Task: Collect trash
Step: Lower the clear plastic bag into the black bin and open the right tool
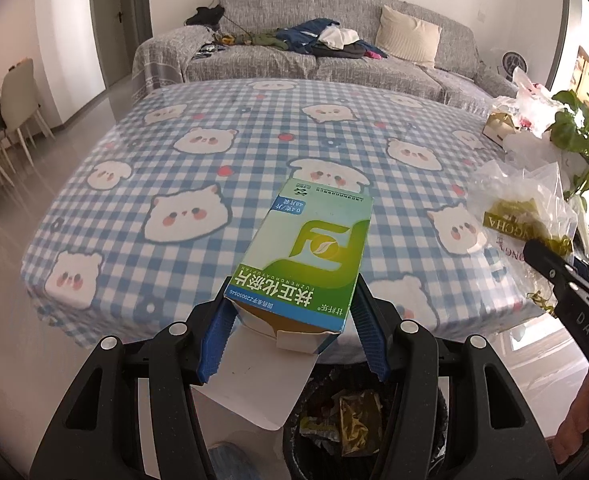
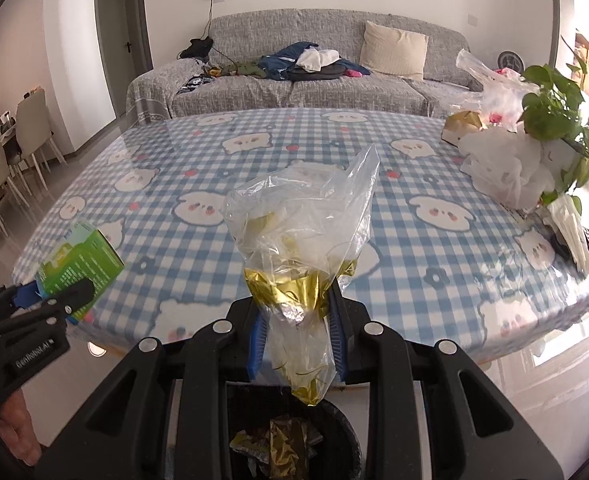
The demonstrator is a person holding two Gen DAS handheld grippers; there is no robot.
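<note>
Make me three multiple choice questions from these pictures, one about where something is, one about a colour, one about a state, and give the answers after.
1. Where is the bin? A on the sofa; B below both grippers; C on the table.
2. What colour is the tablecloth? A red stripes; B plain grey; C blue-and-white check.
3. What state is the green box in? A lying on the table; B clamped in the left gripper; C inside the bin.

B: its rim shows beneath the fingers in both views.
C: checks with bears.
B: blue pads press its sides.
</note>
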